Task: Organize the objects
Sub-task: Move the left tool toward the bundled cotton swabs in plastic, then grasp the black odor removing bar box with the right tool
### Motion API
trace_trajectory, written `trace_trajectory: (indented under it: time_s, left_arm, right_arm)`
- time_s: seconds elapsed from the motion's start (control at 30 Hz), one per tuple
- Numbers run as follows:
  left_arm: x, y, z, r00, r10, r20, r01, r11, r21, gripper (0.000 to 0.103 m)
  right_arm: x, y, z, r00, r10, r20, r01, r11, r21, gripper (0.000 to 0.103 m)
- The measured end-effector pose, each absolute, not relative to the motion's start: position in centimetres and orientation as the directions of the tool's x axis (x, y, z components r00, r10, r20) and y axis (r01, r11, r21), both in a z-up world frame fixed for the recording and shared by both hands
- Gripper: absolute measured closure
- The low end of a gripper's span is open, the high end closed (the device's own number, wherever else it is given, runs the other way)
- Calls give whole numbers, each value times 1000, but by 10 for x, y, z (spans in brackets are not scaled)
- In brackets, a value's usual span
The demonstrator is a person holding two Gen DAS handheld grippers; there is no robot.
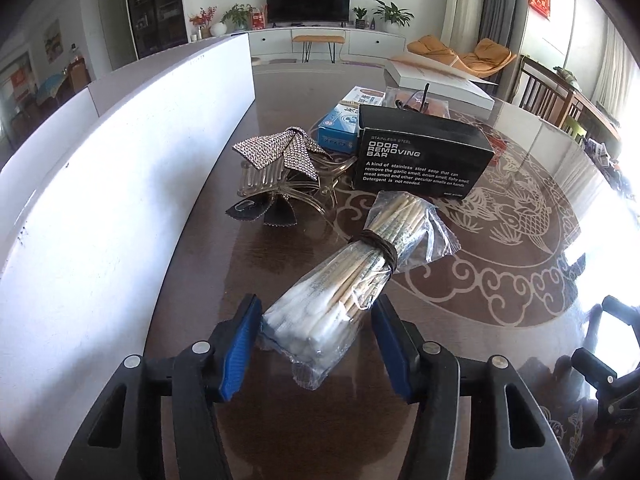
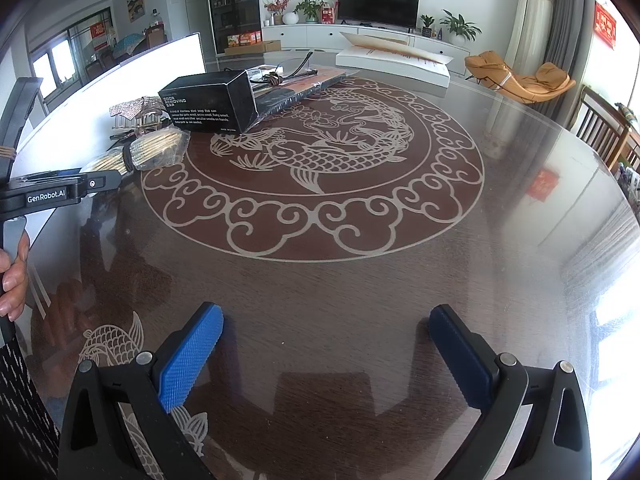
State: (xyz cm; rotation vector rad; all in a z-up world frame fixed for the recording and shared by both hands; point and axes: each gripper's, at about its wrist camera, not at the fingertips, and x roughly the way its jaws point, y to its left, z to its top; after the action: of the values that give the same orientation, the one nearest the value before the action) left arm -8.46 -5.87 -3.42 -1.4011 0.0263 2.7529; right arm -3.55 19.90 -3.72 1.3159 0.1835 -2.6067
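A clear bag of cotton swabs [image 1: 352, 272], tied in the middle with a dark band, lies on the glass table; it also shows in the right wrist view [image 2: 148, 150]. My left gripper [image 1: 316, 340] is open, its blue pads on either side of the bag's cotton end, with a gap on the right side. Behind the bag are a black "Odor Removing Bar" box [image 1: 420, 156], a rhinestone bow hair clip [image 1: 280, 168] and a blue box [image 1: 340, 124]. My right gripper [image 2: 324, 356] is open and empty over bare table.
A white panel [image 1: 100, 200] runs along the table's left edge. A flat white box [image 1: 440, 80] and a pouch with cables [image 2: 288, 84] lie at the far side. The table [image 2: 360, 280] has a fish inlay under glass. Wooden chairs stand at the right.
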Motion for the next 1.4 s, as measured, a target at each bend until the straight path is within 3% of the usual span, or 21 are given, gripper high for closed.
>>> trace_trajectory:
  time_s: [0.13,0.37,0.47,0.53,0.67,0.77,0.93,1.13,1.23,1.4]
  left_arm:
    - [-72,-57,-33,-579,22,-815,-30,-1000,-6,61]
    - [-35,-63,-34,-551,15,-835,88,-993,-76,62]
    - [-35,-59,-36,-552,3,-834,88,-994,-62,55]
    - [-35,-58,-38,-549,-11,-836,90,-995,-46,36]
    - [-37,-54,-41,-548,-44,-835,93,-996,-9,31]
    - [-38,-53,-43,-539,-57,-841,92,-996,9,16]
    - [-38,-61,-45,-539,-70,-840,124,-992,2,14]
    - [-38,-64,-47,-539,-77,-839,134,-991,5,10]
    - [-37,-63,-47,-540,-79,-838,136,-991,6,9]
    - [-36,-63,-47,-543,-80,-836,135,-991,7,8]
  right_arm:
    - [-36,199,-37,-577,-135,-806,247,-969,-14,0]
    - [-36,199,-37,-577,-135,-806,246,-969,-14,0]
    - [-36,199,-37,-577,-135,-806,246,-969,-14,0]
    - [-36,199,-37,-577,-135,-806,246,-969,-14,0]
    - [-36,199,-37,-577,-135,-806,246,-969,-14,0]
    - [-36,199,-37,-577,-135,-806,247,-969,-14,0]
    - [-55,188,-29,-529,-207,-823,330,-944,25,0]
    - [-130,115,19,-554,-271,-788,552,-827,-104,0]
    - [-170,63,15,-485,-216,-847,666,-719,-198,0]
    - [-193,14,6,-482,-144,-864,748,-582,-320,0]
